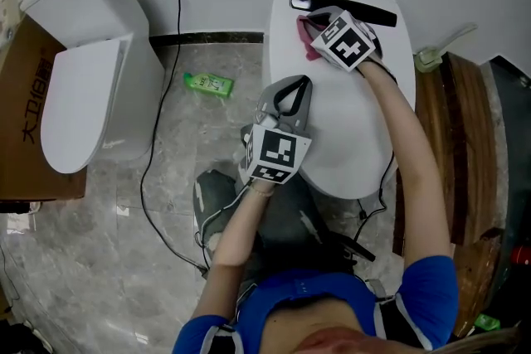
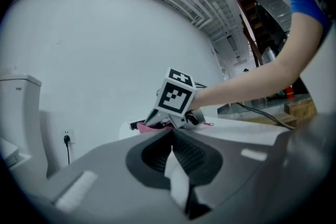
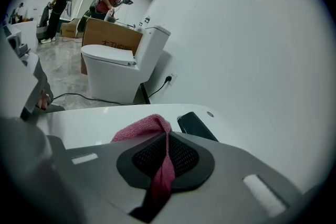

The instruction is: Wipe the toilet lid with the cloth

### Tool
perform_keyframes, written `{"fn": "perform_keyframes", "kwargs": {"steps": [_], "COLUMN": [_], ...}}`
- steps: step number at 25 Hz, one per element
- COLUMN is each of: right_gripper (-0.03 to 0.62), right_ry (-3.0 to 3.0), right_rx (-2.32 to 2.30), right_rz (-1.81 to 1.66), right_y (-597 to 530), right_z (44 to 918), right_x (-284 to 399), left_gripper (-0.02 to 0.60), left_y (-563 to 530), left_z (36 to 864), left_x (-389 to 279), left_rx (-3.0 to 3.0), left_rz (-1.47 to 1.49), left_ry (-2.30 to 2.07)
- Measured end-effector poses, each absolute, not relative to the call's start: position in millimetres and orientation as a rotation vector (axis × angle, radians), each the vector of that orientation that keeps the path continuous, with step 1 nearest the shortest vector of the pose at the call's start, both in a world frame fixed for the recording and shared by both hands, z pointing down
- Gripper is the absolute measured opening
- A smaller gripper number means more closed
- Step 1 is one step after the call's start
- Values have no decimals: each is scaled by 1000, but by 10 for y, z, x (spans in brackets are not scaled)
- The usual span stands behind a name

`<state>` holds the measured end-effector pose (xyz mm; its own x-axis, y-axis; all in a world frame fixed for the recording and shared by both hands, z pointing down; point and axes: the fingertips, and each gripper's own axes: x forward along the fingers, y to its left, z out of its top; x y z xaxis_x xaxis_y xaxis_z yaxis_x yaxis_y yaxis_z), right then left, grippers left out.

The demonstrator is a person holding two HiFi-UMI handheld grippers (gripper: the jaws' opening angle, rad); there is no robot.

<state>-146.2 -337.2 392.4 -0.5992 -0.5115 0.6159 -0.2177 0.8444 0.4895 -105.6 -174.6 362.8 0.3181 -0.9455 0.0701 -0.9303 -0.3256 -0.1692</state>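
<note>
**Right tool clamped on the cloth at the back of the lid**

Head view: your right tool (image 1: 314,27) reaches to the far end of the white toilet lid (image 1: 348,145), pressing the pink cloth (image 1: 304,40) onto it just beside the black panel (image 1: 353,9). Your left tool (image 1: 295,87) hovers over the lid's near left edge. A second toilet (image 1: 83,95) stands to the left, against a cardboard box (image 1: 21,120), and a green bottle (image 1: 209,84) lies on the floor between the two toilets.

Left gripper view: your left tool's jaws meet at the tips and grip nothing. Beyond them sits the right tool, with the cloth under it.

Right gripper view: your right tool's jaws are closed on the cloth. A pink strand runs down between them, and the rest is bunched on the lid ahead, touching the black panel's corner.
</note>
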Motion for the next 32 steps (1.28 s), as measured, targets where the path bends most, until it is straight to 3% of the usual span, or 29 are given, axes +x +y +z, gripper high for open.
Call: {"fn": "perform_keyframes", "kwargs": {"steps": [32], "right_gripper": [11], "right_ry": [-2202], "right_rx": [645], "right_rz": [-315], "right_y": [-3802], "right_z": [3898], "right_x": [-763], "left_gripper": [5], "left_y": [-1753], "left_z": [3655], "left_x": [-1044], "left_rx": [-2515], "left_rz": [-236], "left_ry": [1741]}}
